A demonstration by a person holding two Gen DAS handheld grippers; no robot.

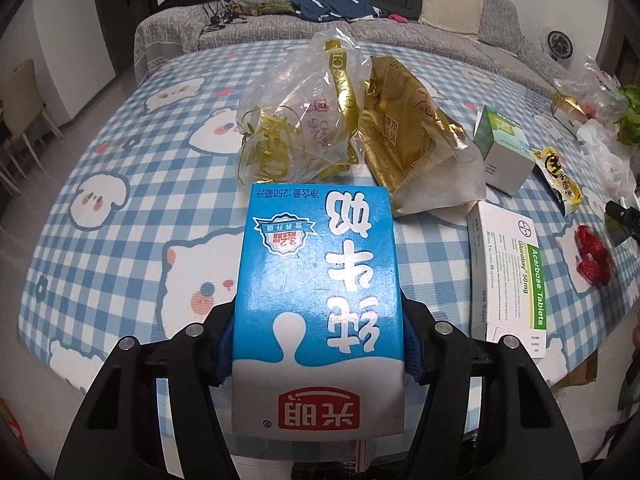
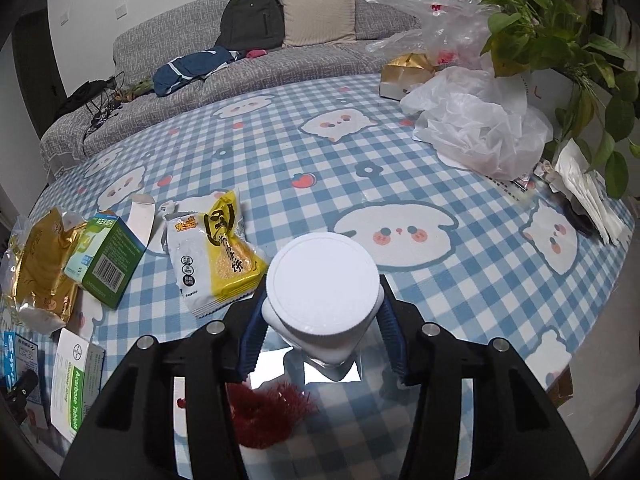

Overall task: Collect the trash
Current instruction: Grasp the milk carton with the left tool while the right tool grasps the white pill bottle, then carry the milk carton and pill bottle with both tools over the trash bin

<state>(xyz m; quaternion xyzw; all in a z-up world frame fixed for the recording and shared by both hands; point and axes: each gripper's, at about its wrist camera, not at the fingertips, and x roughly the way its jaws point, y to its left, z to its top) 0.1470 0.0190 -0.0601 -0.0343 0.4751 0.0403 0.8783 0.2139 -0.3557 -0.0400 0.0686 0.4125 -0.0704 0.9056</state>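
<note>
A blue and white milk carton (image 1: 316, 280) stands between the fingers of my left gripper (image 1: 320, 340), whose blue pads press on its two sides; the gripper is shut on it, just above the near edge of the checked table (image 1: 120, 168). In the right wrist view my right gripper (image 2: 322, 336) is shut on a small bottle with a wide white cap (image 2: 322, 276), held over the table. A red fuzzy scrap (image 2: 268, 416) lies right under that gripper. Beyond the carton lie a clear bag with gold ribbon (image 1: 304, 112) and a gold wrapper (image 1: 404, 132).
A white tablets box (image 1: 508, 272), a green and white box (image 1: 504, 148) and a yellow snack packet (image 2: 216, 248) lie on the table. White plastic bags (image 2: 480, 128) and a potted plant (image 2: 560, 48) crowd the far right. A grey sofa (image 2: 280, 72) stands behind.
</note>
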